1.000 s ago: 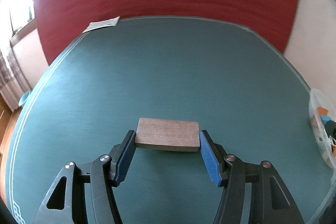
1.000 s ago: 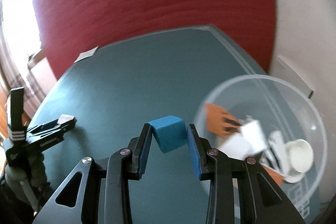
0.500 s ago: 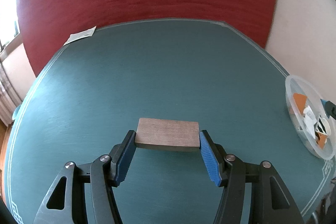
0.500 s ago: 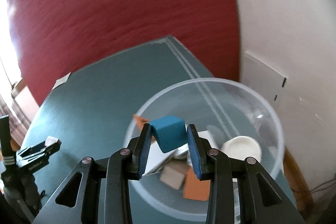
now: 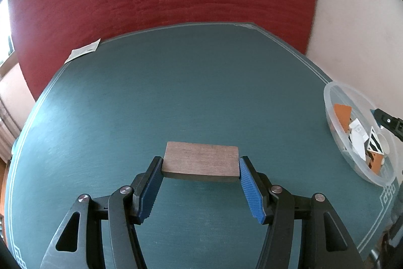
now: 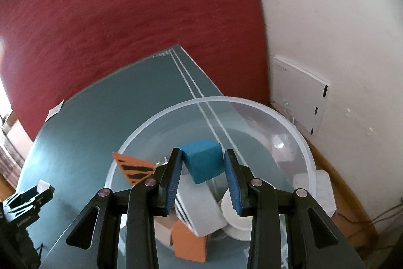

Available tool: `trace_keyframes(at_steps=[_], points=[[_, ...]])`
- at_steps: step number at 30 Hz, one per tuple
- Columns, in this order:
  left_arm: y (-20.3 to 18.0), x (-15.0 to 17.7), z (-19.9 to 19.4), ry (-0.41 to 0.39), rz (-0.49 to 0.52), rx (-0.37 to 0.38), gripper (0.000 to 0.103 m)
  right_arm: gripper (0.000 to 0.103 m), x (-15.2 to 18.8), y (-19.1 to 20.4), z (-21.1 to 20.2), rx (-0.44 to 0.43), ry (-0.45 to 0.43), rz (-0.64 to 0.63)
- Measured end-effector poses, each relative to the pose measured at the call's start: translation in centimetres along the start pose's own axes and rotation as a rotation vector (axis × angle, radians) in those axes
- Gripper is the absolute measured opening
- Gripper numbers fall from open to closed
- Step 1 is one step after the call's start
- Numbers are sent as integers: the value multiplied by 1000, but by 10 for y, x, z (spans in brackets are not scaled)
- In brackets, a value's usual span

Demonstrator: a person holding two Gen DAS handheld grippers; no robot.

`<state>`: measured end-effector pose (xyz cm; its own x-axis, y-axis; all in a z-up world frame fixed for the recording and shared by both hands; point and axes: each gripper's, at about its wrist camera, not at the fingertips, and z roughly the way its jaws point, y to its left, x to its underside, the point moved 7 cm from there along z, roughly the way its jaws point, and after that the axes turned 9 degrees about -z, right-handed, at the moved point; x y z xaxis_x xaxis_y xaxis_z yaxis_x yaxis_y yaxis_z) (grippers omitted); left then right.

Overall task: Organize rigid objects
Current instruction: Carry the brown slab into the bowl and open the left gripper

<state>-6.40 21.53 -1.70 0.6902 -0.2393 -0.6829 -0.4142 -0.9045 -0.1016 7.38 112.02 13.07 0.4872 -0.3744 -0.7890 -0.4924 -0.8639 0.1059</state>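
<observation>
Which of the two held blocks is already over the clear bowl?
The blue cube in the right gripper is held above the clear bowl. The flat wooden block in the left gripper is over bare table.

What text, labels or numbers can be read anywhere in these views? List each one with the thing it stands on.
None can be read.
White slip at the table's far edge: faint print, too small.
White wall panel: a faint line near its top, too blurred.
Table: small marks at the far corner, blurred.
Left hand-held gripper, black body: small lettering, illegible.
Wooden block and blue cube: no markings.
</observation>
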Motion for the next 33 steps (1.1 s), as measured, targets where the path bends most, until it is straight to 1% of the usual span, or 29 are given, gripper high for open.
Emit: trace_keyframes(at_steps=[2, 4, 10, 12, 13, 14, 16, 17, 21, 25, 33], points=[[-2, 0, 1, 2, 6, 1, 63, 37, 0, -1, 6, -4, 7, 5], [-4, -2, 3, 4, 7, 0, 63, 42, 1, -2, 5, -6, 12, 13], [-11, -3, 1, 0, 35, 12, 63, 43, 9, -20, -12, 6, -1, 13], [-17, -3, -1, -4, 49, 20, 63, 46, 10, -20, -15, 21, -12, 7], [-20, -3, -2, -6, 56, 24, 63, 50, 11, -22, -18, 28, -19, 7], [-24, -4, -2, -8, 64, 30, 63, 58, 11, -23, -20, 34, -27, 7], [-32, -5, -3, -11, 83, 44, 63, 66, 12, -27, -28, 56, -54, 11], [-39, -2, -6, -13, 95, 52, 63, 69, 12, -28, -32, 64, -67, 13], [-57, -5, -8, -21, 130, 80, 63, 71, 11, -35, -42, 71, -92, 26], [-75, -9, -10, -34, 167, 106, 63, 72, 14, -44, -46, 66, -98, 46], [-118, -3, -12, -31, 230, 149, 63, 72, 18, -52, -42, 67, -84, 68]])
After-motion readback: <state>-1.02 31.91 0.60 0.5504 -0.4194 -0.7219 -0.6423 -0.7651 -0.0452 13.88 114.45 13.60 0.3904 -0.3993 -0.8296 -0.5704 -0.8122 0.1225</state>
